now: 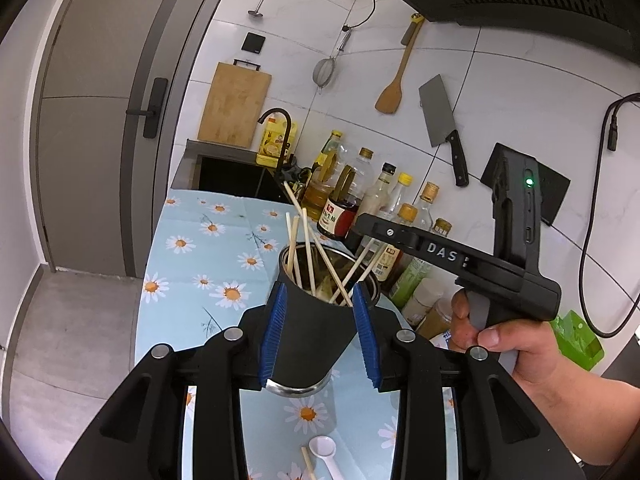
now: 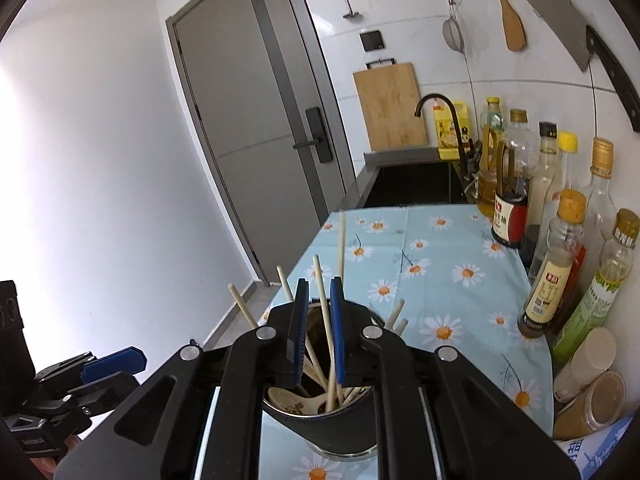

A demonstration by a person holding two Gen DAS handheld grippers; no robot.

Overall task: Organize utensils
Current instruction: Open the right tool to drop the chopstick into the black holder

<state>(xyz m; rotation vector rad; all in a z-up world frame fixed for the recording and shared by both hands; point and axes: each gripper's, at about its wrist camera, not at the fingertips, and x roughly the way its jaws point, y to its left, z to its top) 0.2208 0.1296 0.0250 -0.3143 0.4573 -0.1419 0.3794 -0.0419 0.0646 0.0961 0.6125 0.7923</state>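
The black utensil cup (image 1: 316, 328) full of chopsticks (image 1: 306, 248) sits on the daisy tablecloth (image 1: 208, 264), clamped by the left gripper (image 1: 320, 334). The right gripper (image 2: 318, 332) is pinched on one chopstick (image 2: 325, 320) over the cup. Its body reads "DAS". A white spoon (image 1: 325, 450) lies nearby.

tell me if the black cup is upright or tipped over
Upright: the black cup stands on the flowered cloth, its open mouth up and chopsticks sticking out.

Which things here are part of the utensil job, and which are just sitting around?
Job items:
utensil cup, gripped by left tongs
chopsticks, with right tongs around one
white spoon and loose chopstick on tablecloth

Bystanders:
sauce bottles
cleaver
cutting board
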